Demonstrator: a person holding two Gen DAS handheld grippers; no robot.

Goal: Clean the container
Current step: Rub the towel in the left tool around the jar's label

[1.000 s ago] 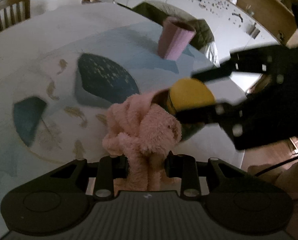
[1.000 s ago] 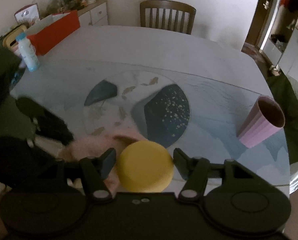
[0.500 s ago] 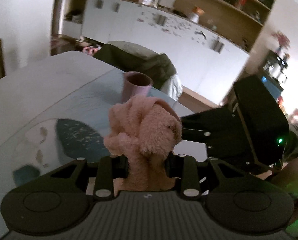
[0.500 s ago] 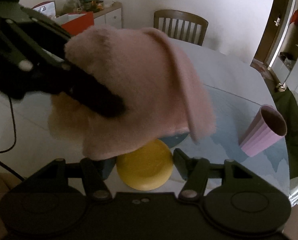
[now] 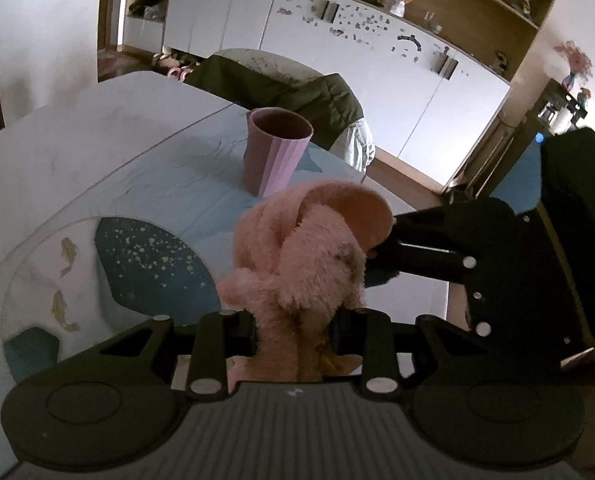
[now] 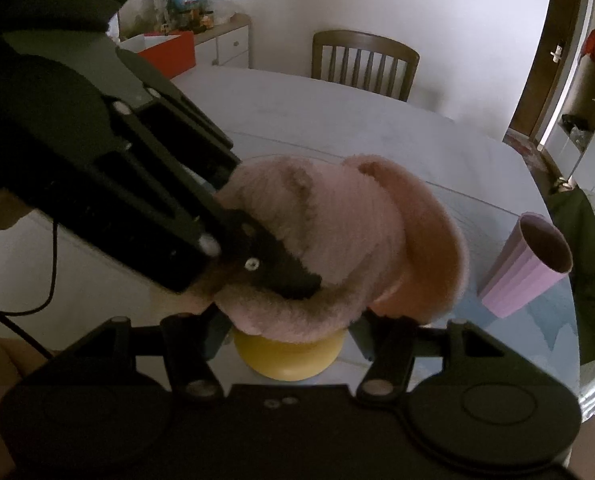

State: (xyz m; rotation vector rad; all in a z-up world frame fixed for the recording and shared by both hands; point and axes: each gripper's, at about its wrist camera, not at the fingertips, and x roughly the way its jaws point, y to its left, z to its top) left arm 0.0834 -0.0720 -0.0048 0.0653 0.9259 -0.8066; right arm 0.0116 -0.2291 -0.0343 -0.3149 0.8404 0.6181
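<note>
A fluffy pink cloth (image 5: 305,260) is bunched between the fingers of my left gripper (image 5: 295,332), which is shut on it. My right gripper (image 6: 289,336) is shut on a yellow container (image 6: 289,356), held above the table's near edge. The cloth (image 6: 337,232) lies over the container's top and hides most of it; only its lower yellow part shows. In the right wrist view the left gripper (image 6: 297,276) comes in from the left, pressing the cloth down. In the left wrist view the right gripper (image 5: 381,248) reaches in from the right, and the container is hidden behind the cloth.
A ribbed pink cup (image 5: 277,148) (image 6: 525,268) stands upright at the table's right side. The round table (image 5: 77,152) has a patterned cover. A wooden chair (image 6: 365,64) stands at the far side, a red box (image 6: 169,54) at the back left.
Both grippers have lifted off the table. The cloth, beside the yellow container a second ago, now sits on top of it and covers it more fully.
</note>
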